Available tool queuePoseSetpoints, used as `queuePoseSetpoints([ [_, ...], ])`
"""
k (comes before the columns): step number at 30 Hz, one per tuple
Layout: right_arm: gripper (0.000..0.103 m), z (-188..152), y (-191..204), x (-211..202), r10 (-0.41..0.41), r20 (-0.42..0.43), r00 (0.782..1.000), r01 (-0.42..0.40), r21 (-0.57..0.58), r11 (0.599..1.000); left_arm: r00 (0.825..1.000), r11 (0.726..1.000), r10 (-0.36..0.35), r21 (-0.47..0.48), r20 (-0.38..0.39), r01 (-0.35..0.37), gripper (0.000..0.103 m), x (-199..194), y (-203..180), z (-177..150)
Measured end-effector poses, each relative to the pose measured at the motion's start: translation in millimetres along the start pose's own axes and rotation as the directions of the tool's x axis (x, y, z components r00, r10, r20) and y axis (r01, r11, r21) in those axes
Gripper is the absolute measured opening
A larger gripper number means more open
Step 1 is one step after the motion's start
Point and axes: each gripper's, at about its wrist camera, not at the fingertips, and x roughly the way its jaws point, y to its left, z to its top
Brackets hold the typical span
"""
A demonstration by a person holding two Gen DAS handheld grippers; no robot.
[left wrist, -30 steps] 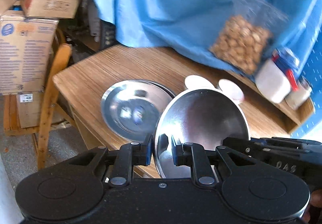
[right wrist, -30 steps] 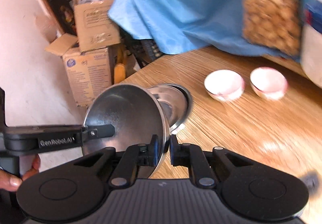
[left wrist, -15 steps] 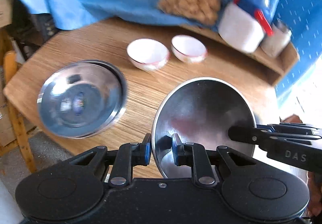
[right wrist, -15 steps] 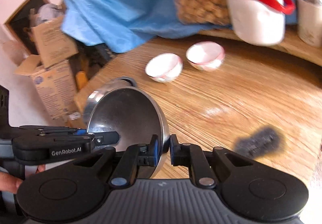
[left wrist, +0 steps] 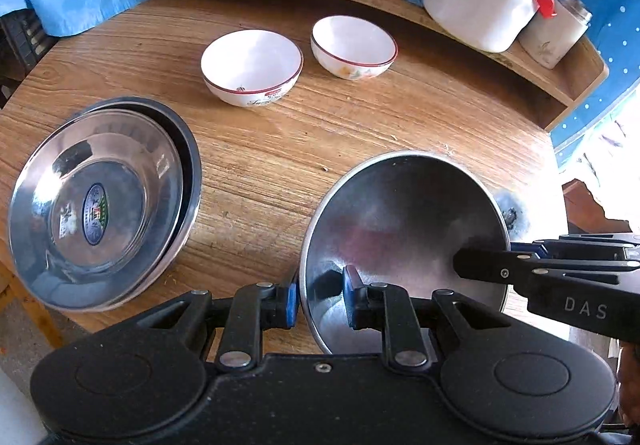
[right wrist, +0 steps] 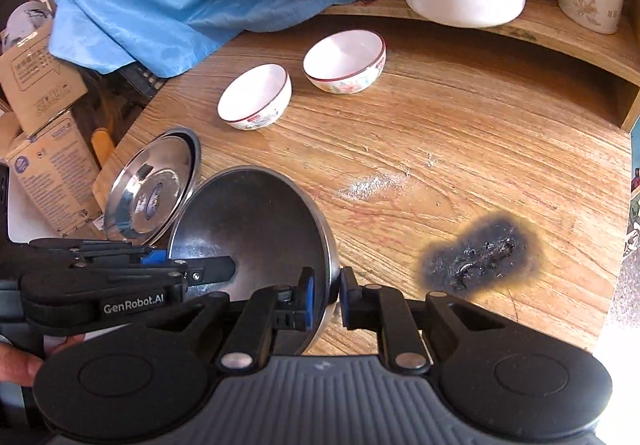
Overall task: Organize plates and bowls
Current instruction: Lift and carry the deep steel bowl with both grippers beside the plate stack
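Wooden counter point(left wrist: 400, 117) now viewed from steeper above than a second earlier; both grippers lowered toward it. Steel plate point(left wrist: 404, 221) carried tilted over the near counter edge, clamped at opposite rims by left gripper point(left wrist: 320, 303) and right gripper point(right wrist: 326, 297). Probably meant for stacked plates point(left wrist: 100, 205) at left. Two white bowls point(left wrist: 252, 65) untouched behind. Burn mark point(right wrist: 480, 257) fully shown only in right view; stack's sticker clear only in left.
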Motion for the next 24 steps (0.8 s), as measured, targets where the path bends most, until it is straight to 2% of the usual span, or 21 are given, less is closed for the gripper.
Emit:
queuePoseSetpoints([
  [9, 0.016, 12.2, -2.1, 19.3, -0.002, -0.035, 0.999, 0.005, 0.074, 0.997, 0.999, 0.999, 0.026, 0.041, -0.042, -0.024, 0.023, 13.2, 5.8, 15.5],
  [20, 0.02, 16.6, -6.9, 27.2, -0.015, -0.05, 0.999, 0.021, 0.132, 0.991, 0.998, 0.999, -0.011, 0.041, -0.063, 0.013, 0.024, 26.2, 12.4, 24.8],
  [22, 0.023, 17.0, -6.4, 25.3, -0.02, -0.037, 0.999, 0.025, 0.133, 0.991, 0.998, 0.999, -0.012, 0.043, -0.054, 0.014, 0.026, 25.0, 13.0, 25.9],
  [23, 0.031, 17.6, -6.4, 24.6, -0.028, -0.032, 0.999, 0.032, 0.133, 0.991, 0.999, 0.999, -0.009, 0.042, -0.051, 0.012, 0.034, 23.6, 13.8, 26.4],
  [24, 0.046, 17.8, -6.6, 24.1, -0.038, -0.029, 0.999, 0.041, 0.137, 0.99, 0.998, 0.999, -0.009, 0.037, -0.055, 0.011, 0.04, 22.8, 14.7, 27.7],
])
